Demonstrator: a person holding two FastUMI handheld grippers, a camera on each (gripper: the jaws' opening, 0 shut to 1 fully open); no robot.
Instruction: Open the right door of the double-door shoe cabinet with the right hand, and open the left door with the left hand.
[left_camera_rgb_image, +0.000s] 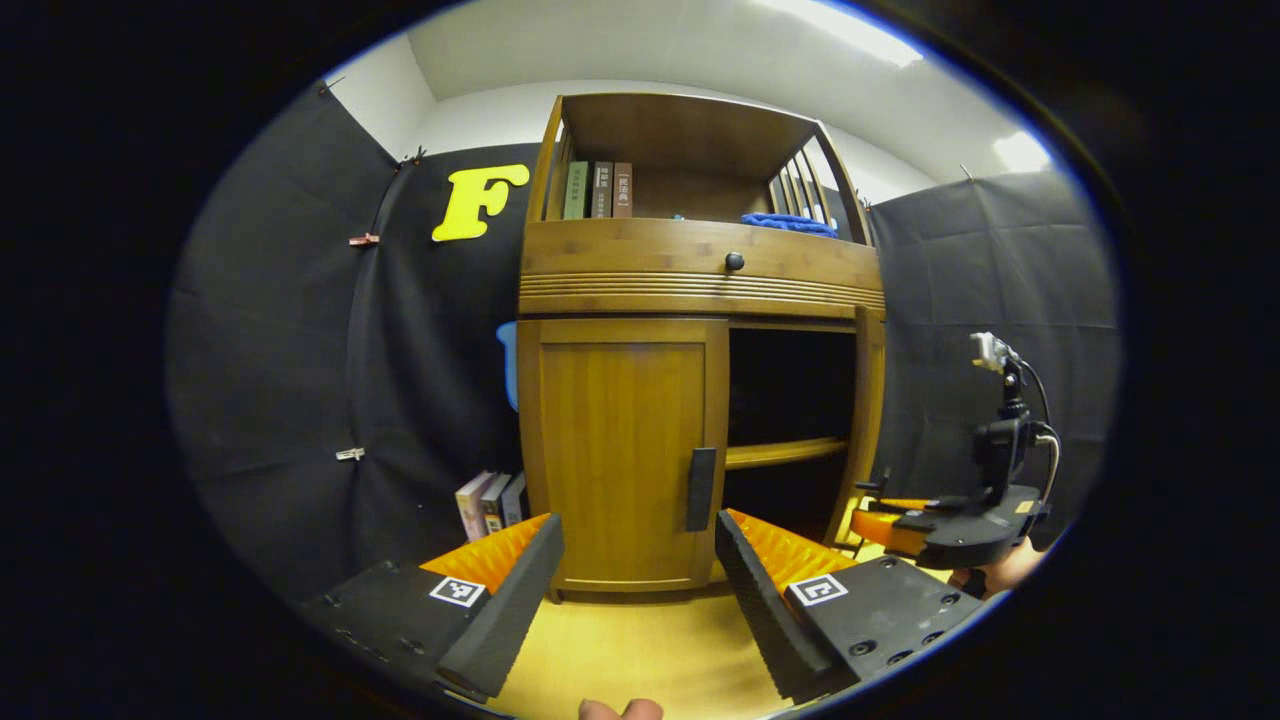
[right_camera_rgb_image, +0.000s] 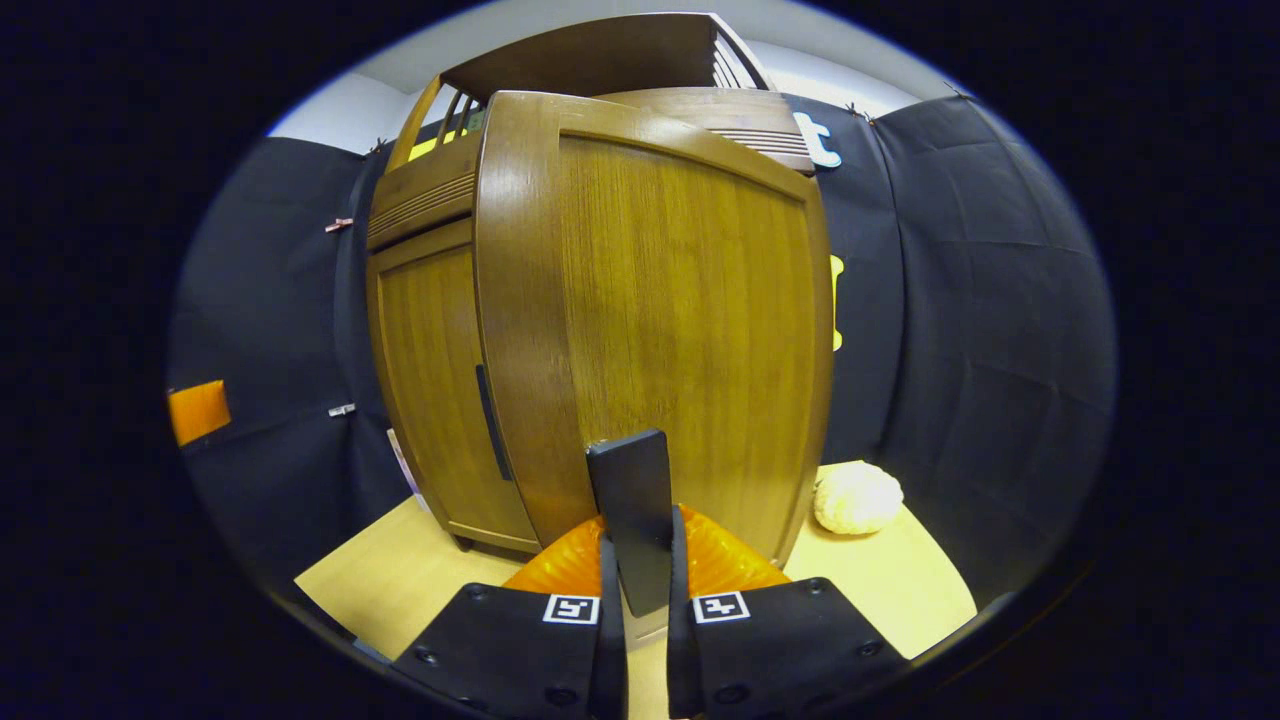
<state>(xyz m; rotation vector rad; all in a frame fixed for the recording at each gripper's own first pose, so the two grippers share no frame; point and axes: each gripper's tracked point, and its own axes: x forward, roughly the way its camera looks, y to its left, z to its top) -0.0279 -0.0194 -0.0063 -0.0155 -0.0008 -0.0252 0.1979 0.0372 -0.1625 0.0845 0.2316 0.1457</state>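
Where the pale wooden floor (left_camera_rgb_image: 640, 640) meets the black cloth walls (left_camera_rgb_image: 270, 400), the shoe cabinet (left_camera_rgb_image: 700, 270) stands against the back of the booth under a white ceiling. In the left gripper view, a few books (left_camera_rgb_image: 490, 503) lean on the floor just left of the cabinet; more books (left_camera_rgb_image: 598, 190) stand on its open top shelf, with a blue cloth (left_camera_rgb_image: 790, 224) further right and a small dark knob (left_camera_rgb_image: 734, 261) on the drawer front below. The left door (left_camera_rgb_image: 625, 450) is closed, its dark handle (left_camera_rgb_image: 701, 489) upright at its right edge. The left gripper (left_camera_rgb_image: 640, 555) hangs in front of it with fingers spread wide, holding nothing. To the right the compartment stands open, showing an inner shelf (left_camera_rgb_image: 785, 453). In the right gripper view, the right door (right_camera_rgb_image: 680, 320) is swung out, and the right gripper (right_camera_rgb_image: 640, 560) has both fingers clamped on its handle (right_camera_rgb_image: 632, 500). A pale round object (right_camera_rgb_image: 858, 497) lies on the floor at the right.
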